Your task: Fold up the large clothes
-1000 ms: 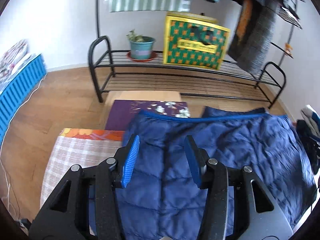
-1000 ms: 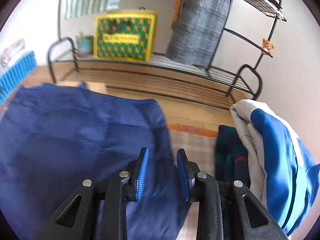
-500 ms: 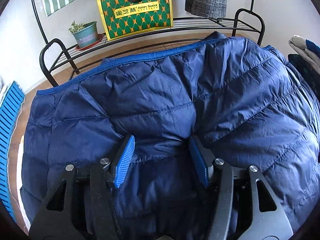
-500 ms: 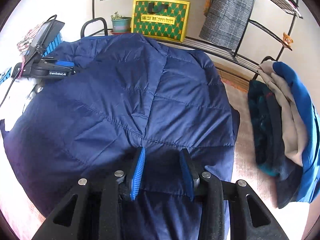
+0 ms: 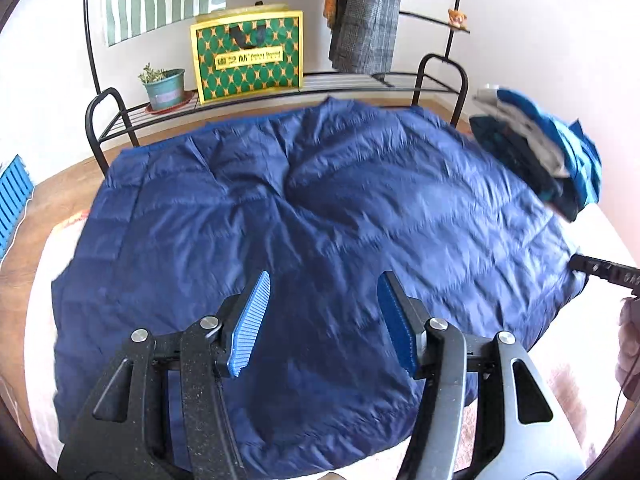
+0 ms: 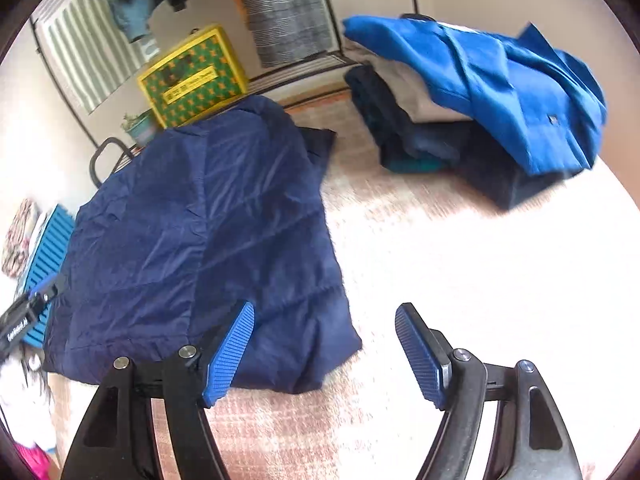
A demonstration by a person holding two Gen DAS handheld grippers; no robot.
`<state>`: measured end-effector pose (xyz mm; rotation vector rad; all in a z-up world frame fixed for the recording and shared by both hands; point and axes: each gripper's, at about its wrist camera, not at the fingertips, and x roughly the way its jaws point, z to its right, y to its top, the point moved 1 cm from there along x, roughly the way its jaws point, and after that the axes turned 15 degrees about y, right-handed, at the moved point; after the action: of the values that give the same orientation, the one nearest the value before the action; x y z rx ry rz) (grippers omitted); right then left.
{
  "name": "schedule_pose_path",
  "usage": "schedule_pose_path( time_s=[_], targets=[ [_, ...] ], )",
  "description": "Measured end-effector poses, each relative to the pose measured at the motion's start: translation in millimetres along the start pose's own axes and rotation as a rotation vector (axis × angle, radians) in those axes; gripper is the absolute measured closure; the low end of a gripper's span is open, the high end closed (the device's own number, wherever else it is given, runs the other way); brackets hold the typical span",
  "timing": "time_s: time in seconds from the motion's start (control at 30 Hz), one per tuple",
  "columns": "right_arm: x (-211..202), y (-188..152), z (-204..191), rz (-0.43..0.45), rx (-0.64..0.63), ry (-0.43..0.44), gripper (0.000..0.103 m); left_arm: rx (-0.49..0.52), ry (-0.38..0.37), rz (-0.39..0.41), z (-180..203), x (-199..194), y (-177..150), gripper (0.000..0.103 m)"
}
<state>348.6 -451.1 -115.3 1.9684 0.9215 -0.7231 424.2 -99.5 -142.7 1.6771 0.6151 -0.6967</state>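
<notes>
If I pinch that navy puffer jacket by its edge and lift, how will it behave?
The navy puffer jacket probably drapes floppily, since it already lies creased and folded on the mat. Its quilted, puffy panels suggest lightness for its size. The shiny shell looks slippery, so it may slide between pads.

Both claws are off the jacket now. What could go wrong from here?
The puffy jacket bulges at its middle, so the fold may spring open. The clothes stack sits close beside it and leans; a wide swing of the right claw could topple it. The left claw hangs open over slippery fabric.
</notes>
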Motion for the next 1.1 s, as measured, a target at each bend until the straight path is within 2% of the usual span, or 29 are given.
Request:
schedule_pose_path(
  time_s=[0.07, 0.13, 0.2, 0.33, 0.4, 0.47, 0.5, 0.53, 0.57, 0.63, 0.77, 0.87, 1.0, 1.1],
  targets=[
    [3, -4, 7, -0.014, 0.076, 0.043, 0.022, 0.034, 0.045, -0.021, 14, 14, -14, 0.044],
    [9, -6, 12, -0.019, 0.159, 0.097, 0.022, 0.046, 0.055, -0.041, 25, 27, -30, 0.044],
    [12, -4, 13, 0.002, 0.206, 0.132, 0.021, 0.027, 0.054, -0.009, 25, 25, -36, 0.044],
    [18, 0, 13, 0.062, 0.272, 0.19, 0.02, -0.016, 0.045, -0.066, 13, 12, -29, 0.044],
    [22, -2, 12, 0.089, 0.294, 0.177, 0.021, -0.051, 0.024, -0.079, 0, -7, -26, 0.044],
    [28, -1, 4, 0.084, 0.256, 0.137, 0.047, -0.076, 0.015, -0.078, -12, -35, -28, 0.044],
    [30, 0, 1, 0.076, 0.234, 0.118, 0.052, -0.08, 0.013, -0.073, -17, -51, -30, 0.044],
    [31, 1, -1, 0.078, 0.217, 0.114, 0.066, -0.077, 0.01, -0.075, -21, -69, -34, 0.044],
    [28, 3, -3, 0.078, 0.201, 0.109, 0.075, -0.067, 0.001, -0.076, -24, -87, -38, 0.044],
    [20, 6, -11, 0.093, 0.163, 0.094, 0.083, -0.052, -0.007, -0.072, -33, -118, -46, 0.044],
    [-3, 13, -48, 0.127, -0.02, 0.051, 0.088, -0.126, -0.023, -0.075, -63, -174, -70, 0.044],
    [-15, 16, -84, 0.142, -0.197, 0.007, 0.09, -0.257, -0.023, -0.08, -95, -199, -93, 0.044],
    [-32, 18, -135, 0.171, -0.396, -0.044, 0.092, -0.473, -0.005, -0.094, -142, -207, -130, 0.044],
    [-44, 22, -174, 0.199, -0.489, -0.037, 0.093, -0.514, 0.049, -0.122, -164, -198, -142, 0.044]
  ],
)
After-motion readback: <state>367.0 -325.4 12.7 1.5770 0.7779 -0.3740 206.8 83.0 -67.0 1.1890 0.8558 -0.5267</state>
